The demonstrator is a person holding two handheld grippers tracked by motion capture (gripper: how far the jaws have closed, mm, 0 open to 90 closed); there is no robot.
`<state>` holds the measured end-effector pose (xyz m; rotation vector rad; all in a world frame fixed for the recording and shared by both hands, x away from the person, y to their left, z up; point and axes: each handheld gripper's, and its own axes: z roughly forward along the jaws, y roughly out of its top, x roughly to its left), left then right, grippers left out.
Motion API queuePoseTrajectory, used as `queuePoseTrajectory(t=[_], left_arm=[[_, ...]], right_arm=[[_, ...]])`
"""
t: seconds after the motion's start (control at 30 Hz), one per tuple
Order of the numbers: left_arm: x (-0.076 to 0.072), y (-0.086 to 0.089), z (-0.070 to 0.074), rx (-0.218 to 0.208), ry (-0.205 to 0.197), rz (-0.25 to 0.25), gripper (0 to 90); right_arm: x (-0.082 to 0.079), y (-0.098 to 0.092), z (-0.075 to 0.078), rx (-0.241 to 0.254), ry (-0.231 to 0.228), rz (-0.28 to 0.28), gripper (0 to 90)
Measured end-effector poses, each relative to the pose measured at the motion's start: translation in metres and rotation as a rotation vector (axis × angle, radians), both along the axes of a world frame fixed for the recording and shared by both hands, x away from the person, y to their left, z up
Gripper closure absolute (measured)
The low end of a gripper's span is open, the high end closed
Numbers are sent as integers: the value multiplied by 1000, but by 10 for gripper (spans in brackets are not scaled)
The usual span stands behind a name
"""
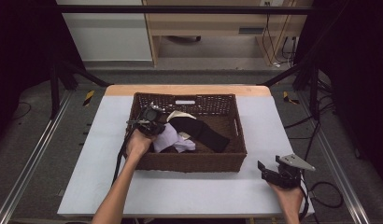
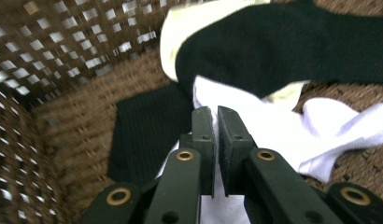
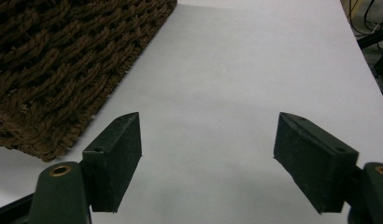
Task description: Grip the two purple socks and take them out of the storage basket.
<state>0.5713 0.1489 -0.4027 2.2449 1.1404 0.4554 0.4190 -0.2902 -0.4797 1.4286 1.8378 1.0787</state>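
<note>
Left gripper (image 2: pixel 216 119) is down inside the wicker basket (image 1: pixel 189 162), its fingers (image 2: pixel 202 135) clenched on the white cloth (image 2: pixel 273 135) there. A long black sock (image 1: pixel 201 131) lies across the basket's middle, over a pale yellow piece (image 2: pixel 180 32). Right gripper (image 3: pixel 208 158) rests low on the white worktop (image 1: pixel 259 121), just past the basket's near right corner, fingers (image 3: pixel 116 158) released wide and gripping nothing.

high: above, facing forward-down | left: close inside basket (image 2: pixel 63 116) | right: low over table (image 3: pixel 236 70)
</note>
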Motion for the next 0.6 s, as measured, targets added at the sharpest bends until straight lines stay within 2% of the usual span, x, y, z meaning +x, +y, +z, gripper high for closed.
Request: queuePoseTrajectory(t=[0.07, 0.13, 0.3, 0.47, 0.6], left_arm=[[-4, 0, 4, -23, -52, -12, 850], [-5, 2, 6, -34, -66, -15, 852], [-9, 8, 16, -126, -145, -10, 854], [-16, 9, 25, -149, -231, -14, 855], [-21, 13, 33, -208, -268, -3, 855]], right_arm=[[1, 0, 0, -6, 0, 0, 236], [1, 0, 0, -3, -1, -1, 236], [0, -1, 0, 3, -1, -4, 237], [1, -1, 0, 0, -1, -5, 237], [0, -1, 0, 2, 1, -7, 237]])
